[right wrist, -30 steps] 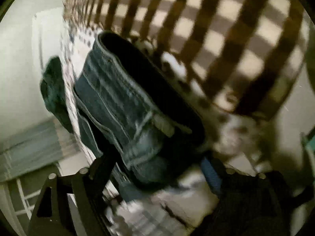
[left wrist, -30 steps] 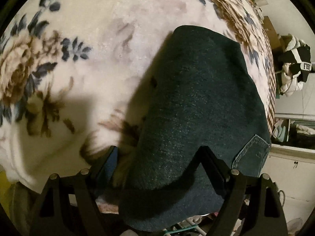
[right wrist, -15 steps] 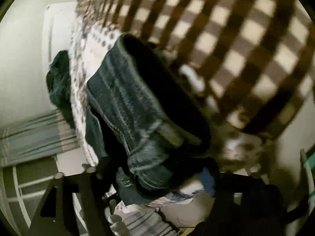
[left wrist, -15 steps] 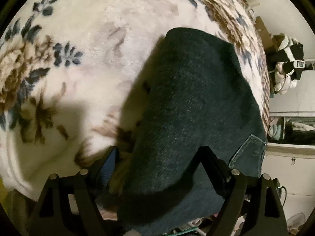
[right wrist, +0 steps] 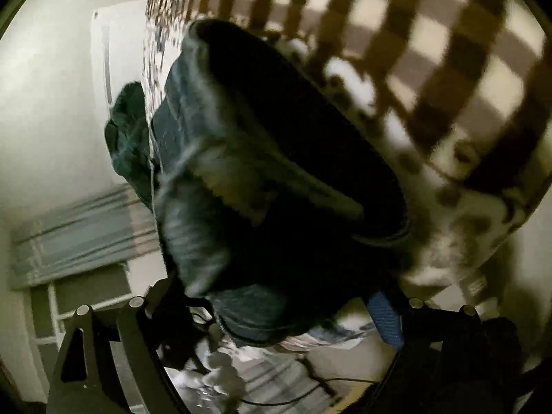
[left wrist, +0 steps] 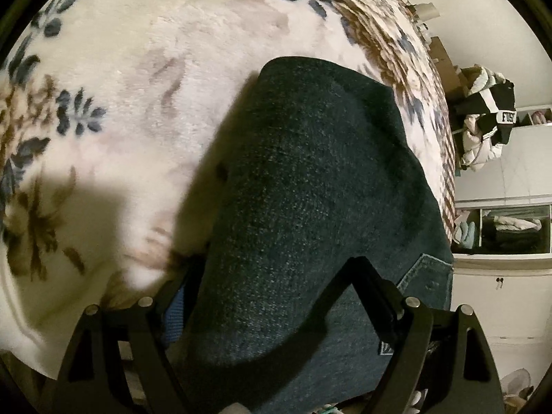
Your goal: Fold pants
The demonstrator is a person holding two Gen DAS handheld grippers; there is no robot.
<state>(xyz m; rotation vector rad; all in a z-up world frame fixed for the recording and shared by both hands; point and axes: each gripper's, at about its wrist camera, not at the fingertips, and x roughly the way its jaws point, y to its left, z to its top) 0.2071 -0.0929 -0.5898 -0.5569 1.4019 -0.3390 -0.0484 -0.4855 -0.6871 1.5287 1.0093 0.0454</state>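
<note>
Dark blue jeans lie on a floral blanket on a bed, reaching from my left gripper out across the bed. The denim fills the gap between the left gripper's black fingers, which hold it. A back pocket shows at the right. In the right wrist view the waistband end of the jeans hangs bunched between my right gripper's fingers, lifted off the bed. The view is blurred.
A checked brown and cream cover lies beyond the jeans. A striped garment hangs at the right near white cabinets. A wall and a window with grey blinds stand left. Clutter lies on the floor below.
The right gripper has lifted and swung the waistband end, which now sits more central and higher. The left view has shifted slightly, with the jeans lower and further right in it.
</note>
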